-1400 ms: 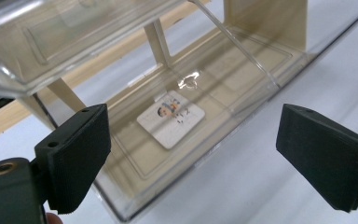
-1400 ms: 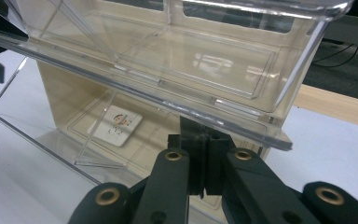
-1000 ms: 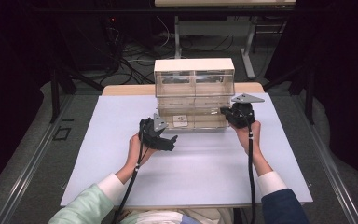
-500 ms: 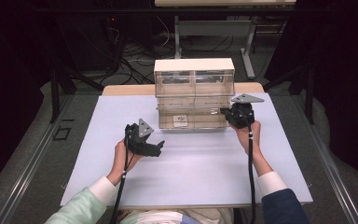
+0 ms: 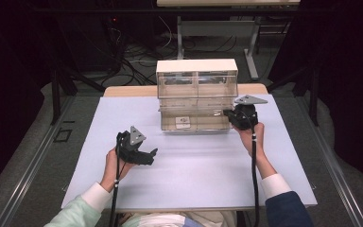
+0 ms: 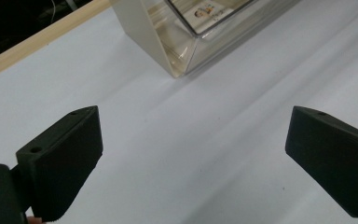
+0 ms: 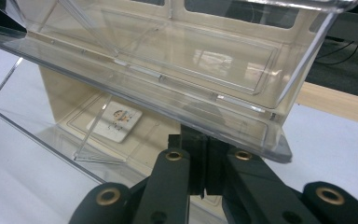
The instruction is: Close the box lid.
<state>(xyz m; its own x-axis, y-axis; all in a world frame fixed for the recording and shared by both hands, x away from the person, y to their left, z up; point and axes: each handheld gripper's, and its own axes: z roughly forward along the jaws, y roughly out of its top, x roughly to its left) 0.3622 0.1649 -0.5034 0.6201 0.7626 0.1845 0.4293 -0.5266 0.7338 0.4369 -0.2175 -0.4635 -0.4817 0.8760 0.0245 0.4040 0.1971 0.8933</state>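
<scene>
White-topped table point(image 5: 194, 184) — a clear-fronted drawer cabinet point(image 5: 197, 99) stands on it.

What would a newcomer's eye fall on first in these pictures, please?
The clear plastic drawer cabinet at the table's far middle, its lower drawer tipped open with a small card inside. The right claw is shut on that drawer's front rim, while the left claw hangs open over the white tabletop.
</scene>
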